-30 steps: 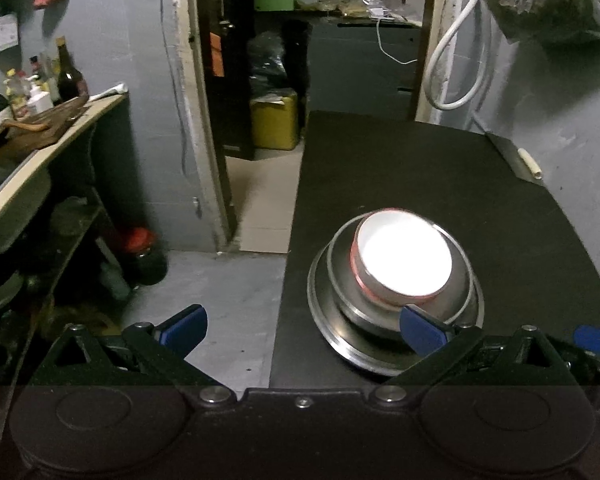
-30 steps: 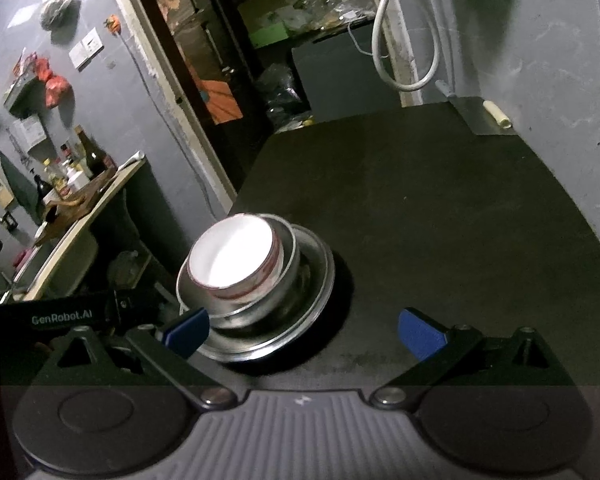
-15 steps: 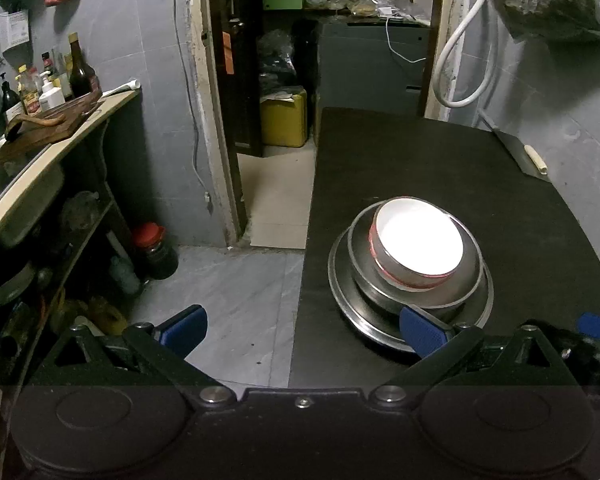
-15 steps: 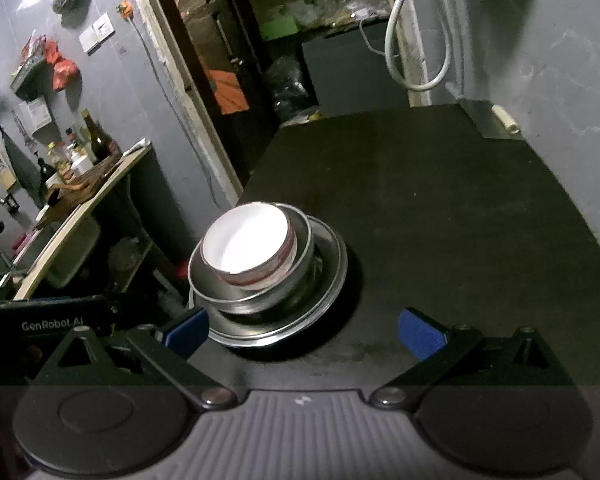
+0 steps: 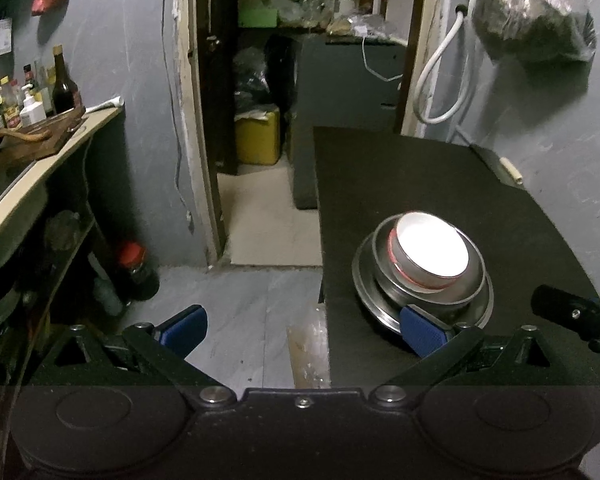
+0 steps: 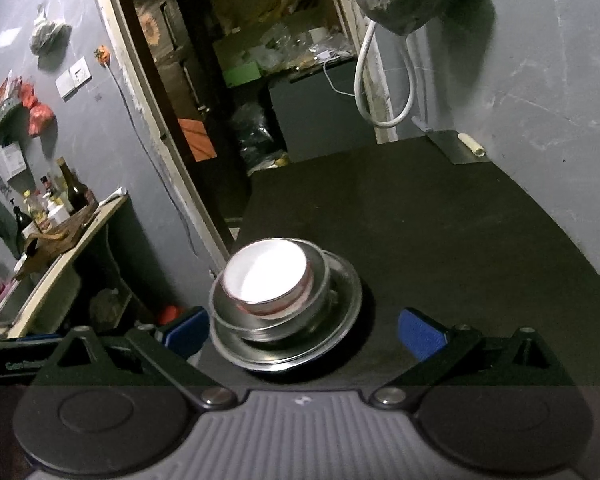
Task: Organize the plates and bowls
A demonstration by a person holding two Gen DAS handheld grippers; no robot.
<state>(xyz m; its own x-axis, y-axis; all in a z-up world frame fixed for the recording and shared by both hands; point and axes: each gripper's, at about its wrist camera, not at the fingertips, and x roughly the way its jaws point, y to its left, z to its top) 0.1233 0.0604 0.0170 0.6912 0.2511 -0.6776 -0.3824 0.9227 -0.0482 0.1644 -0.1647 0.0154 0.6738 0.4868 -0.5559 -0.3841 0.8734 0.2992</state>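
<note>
Sitting near the black table's [image 5: 440, 176] left edge, one stack holds three dishes: one steel plate [image 5: 364, 280], one steel bowl [image 5: 472, 282], one white bowl [image 5: 432, 252]. Left gripper [image 5: 302, 326] and right gripper [image 6: 302, 330] both gape wide, empty.

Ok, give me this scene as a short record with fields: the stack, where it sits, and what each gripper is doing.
stack: white bowl nested in steel bowl, on steel plate
surface: black table, stack close to its left edge
left gripper: open, empty, one finger in front of the plate rim
right gripper: open, empty, stack between its fingers in view
</note>
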